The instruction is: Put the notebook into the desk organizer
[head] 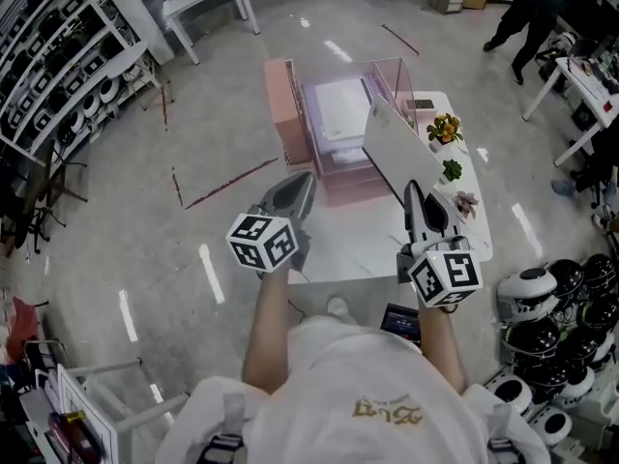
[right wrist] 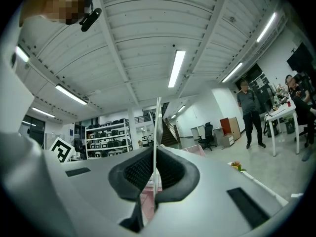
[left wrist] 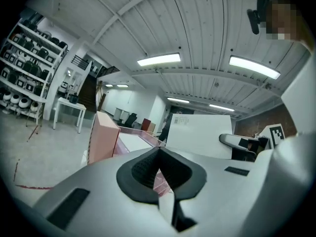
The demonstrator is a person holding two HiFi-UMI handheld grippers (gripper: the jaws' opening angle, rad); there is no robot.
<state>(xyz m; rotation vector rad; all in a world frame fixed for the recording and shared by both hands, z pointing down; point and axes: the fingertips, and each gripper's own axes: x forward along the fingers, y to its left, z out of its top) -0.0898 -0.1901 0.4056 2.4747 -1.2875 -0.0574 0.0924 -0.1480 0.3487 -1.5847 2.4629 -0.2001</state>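
Note:
A white notebook (head: 398,146) hangs tilted over the white table (head: 358,245), by the right side of the pink and clear desk organizer (head: 334,138). My right gripper (head: 414,193) is shut on the notebook's near edge. In the right gripper view the notebook (right wrist: 157,127) shows edge-on as a thin white line pinched between the pads of the right gripper (right wrist: 155,158). My left gripper (head: 306,182) hovers at the organizer's near left corner, shut and holding nothing. The left gripper view shows the left gripper (left wrist: 158,158) with its pads together, and beyond them the notebook (left wrist: 200,135) and the organizer (left wrist: 102,143).
Three small potted plants (head: 445,127) stand along the table's right side. Several helmets (head: 542,303) lie on the floor at the right. Shelving (head: 58,66) lines the left wall. A person (head: 530,8) walks at the far right, beside another white table (head: 585,80).

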